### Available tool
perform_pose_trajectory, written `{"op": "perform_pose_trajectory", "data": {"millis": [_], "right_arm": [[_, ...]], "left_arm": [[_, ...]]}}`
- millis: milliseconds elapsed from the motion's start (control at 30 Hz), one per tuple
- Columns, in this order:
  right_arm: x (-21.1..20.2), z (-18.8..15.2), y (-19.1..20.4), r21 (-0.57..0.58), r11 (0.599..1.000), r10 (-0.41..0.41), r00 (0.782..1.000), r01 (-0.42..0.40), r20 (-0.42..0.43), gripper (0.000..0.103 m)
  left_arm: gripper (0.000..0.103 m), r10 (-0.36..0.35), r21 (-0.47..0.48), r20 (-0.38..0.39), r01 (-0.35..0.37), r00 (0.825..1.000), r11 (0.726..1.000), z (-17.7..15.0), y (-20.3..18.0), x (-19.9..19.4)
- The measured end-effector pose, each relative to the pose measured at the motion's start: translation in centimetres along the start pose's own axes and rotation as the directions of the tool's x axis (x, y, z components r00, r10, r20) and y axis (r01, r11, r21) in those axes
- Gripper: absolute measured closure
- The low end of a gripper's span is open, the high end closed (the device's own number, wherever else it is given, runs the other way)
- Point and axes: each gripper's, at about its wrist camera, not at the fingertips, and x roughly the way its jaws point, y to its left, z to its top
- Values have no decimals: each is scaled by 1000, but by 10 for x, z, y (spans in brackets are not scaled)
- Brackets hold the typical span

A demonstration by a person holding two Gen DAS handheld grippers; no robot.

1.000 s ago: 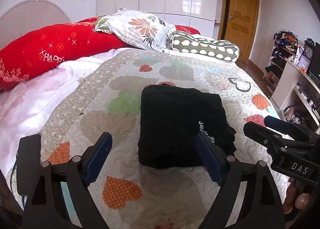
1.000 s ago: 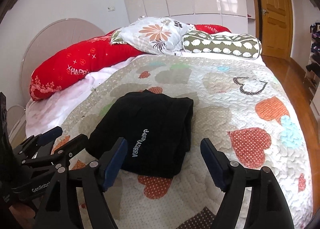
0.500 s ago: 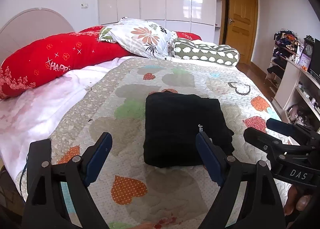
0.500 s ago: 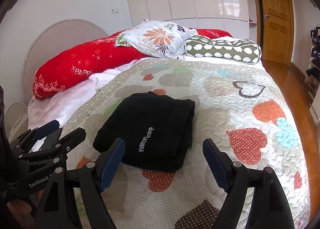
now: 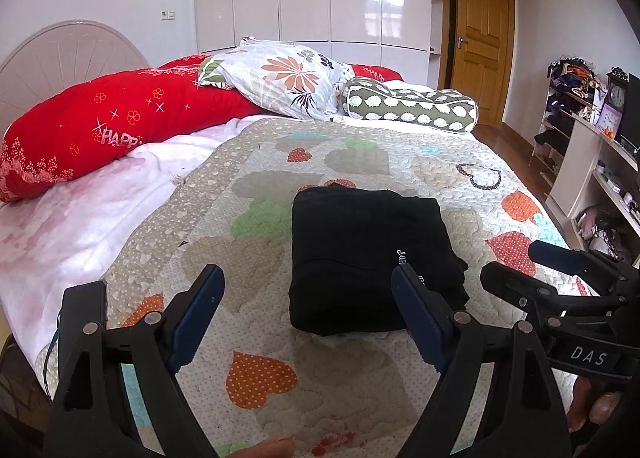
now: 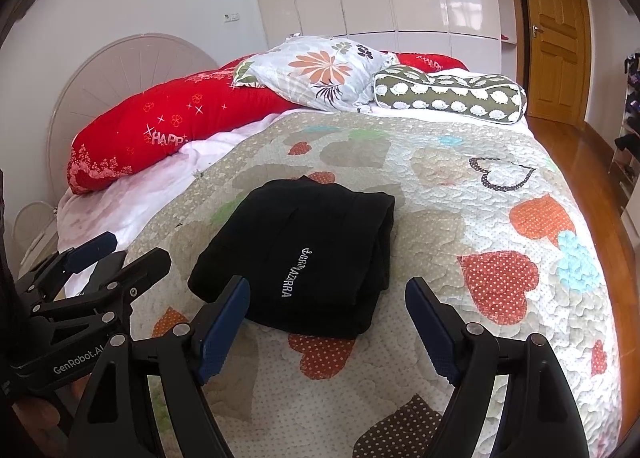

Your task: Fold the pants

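The black pants lie folded into a compact rectangle on the heart-patterned quilt, white lettering on top; they also show in the right wrist view. My left gripper is open and empty, held above the quilt on the near side of the pants. My right gripper is open and empty, also near of the pants. Each gripper shows at the edge of the other's view: the right one and the left one.
A red bolster, a floral pillow and a green patterned bolster lie at the bed's head. A white sheet shows on the left. Shelves stand to the right, a wooden door behind.
Both grippers have pulled back and up from the folded pants, which now sit farther away in both views. The pants have not moved.
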Motion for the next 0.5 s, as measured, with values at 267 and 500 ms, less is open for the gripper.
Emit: {"op": "perform_pose_trajectory", "data": {"millis": [267,500], "right_arm": [[3,1,2,-10,1000,2,1000,-2,-8,21],[5,0,3,-13,1000,4,1000,-4,-14,21]], "left_arm": [[17,-1,-1,1,1,1000,1000,0,0,0],[17,-3,-7,1,3,1000,1000,1,3,-1]]}}
